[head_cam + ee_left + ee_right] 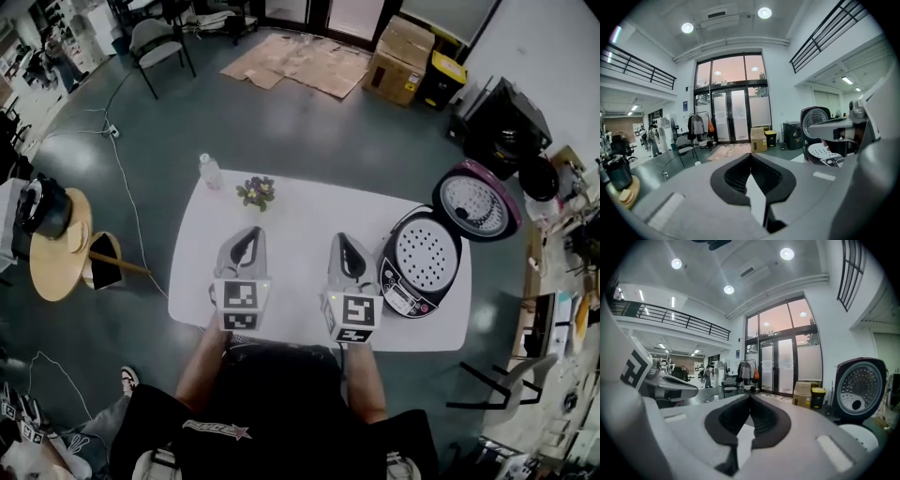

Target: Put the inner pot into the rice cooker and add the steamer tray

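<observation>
The cooker (412,272) sits at the right end of the table (300,220), with the perforated white tray (428,253) lying flat in its well, holes up. The lid (476,202) stands swung open at the far right. The control panel (401,298) faces the near edge. The cooker's long axis runs diagonally from the panel to the lid hinge.

The right gripper (343,240) hangs just left of the cooker and apart from it. The left gripper (251,232) is beside it. Both point away from the person, with jaws closed together and nothing between them. A bottle (210,172) and flowers (256,192) stand at the far left edge.
</observation>
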